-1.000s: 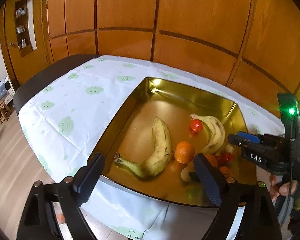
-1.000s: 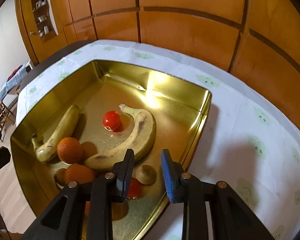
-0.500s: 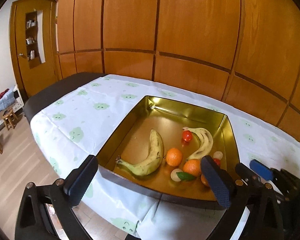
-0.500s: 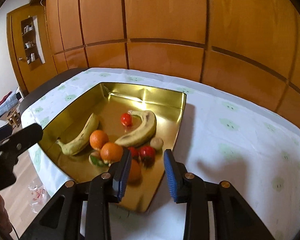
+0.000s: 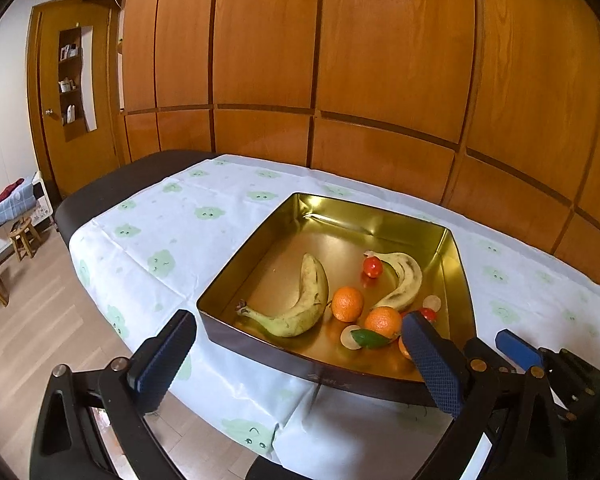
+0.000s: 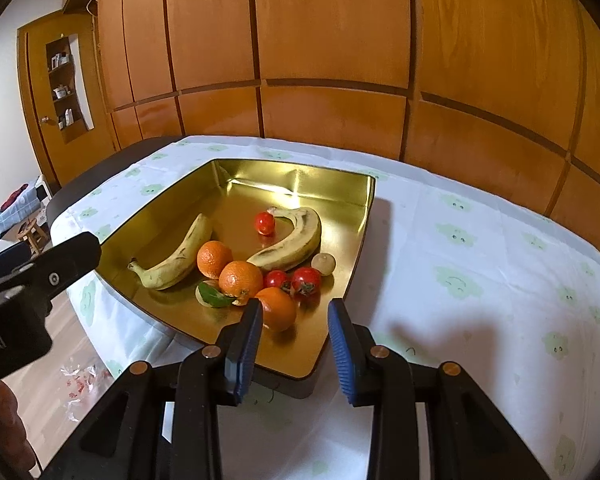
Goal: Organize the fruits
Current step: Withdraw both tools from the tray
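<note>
**Both grippers empty, fruit all in tray**

We hold the left gripper (image 5: 300, 360) spread wide and the right gripper (image 6: 294, 344) partly open, both empty, at the near edge of the gold tray (image 6: 364, 216) on the counter (image 6: 480, 264). Bananas, oranges and tomatoes lie inside; the nearest orange (image 6: 278, 307) sits just beyond the right gripper. We judge the task near done or between picks.

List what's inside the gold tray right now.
Inside the gold tray: two bananas, three oranges, three tomatoes, a pale round fruit. Another pale fruit with a green leaf is partly hidden.
</note>
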Available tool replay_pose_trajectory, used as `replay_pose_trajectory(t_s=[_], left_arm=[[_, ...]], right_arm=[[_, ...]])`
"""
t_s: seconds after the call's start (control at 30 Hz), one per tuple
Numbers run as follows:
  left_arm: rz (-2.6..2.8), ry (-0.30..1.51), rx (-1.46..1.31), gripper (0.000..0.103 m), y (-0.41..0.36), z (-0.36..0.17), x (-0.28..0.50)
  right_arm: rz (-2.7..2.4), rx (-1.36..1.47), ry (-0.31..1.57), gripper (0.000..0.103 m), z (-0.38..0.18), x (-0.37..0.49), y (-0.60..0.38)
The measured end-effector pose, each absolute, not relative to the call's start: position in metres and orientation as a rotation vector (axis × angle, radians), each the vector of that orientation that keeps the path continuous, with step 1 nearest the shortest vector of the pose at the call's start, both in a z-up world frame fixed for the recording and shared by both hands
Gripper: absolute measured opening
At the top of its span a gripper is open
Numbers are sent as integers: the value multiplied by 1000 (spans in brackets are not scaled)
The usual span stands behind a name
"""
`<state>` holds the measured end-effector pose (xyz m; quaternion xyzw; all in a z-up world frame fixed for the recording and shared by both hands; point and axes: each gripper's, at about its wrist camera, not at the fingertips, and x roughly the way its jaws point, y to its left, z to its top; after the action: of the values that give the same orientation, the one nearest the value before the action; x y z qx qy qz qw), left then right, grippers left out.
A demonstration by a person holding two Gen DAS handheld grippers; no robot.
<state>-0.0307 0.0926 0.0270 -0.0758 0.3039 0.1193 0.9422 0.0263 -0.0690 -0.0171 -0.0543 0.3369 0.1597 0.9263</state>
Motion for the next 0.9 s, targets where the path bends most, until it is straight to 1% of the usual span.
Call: replay_pose_trajectory(t_s=[0.9], left_arm=[[238,640,-141,103,91,25,-30]], right_arm=[[324,-118,672,34,-13,23,-69]])
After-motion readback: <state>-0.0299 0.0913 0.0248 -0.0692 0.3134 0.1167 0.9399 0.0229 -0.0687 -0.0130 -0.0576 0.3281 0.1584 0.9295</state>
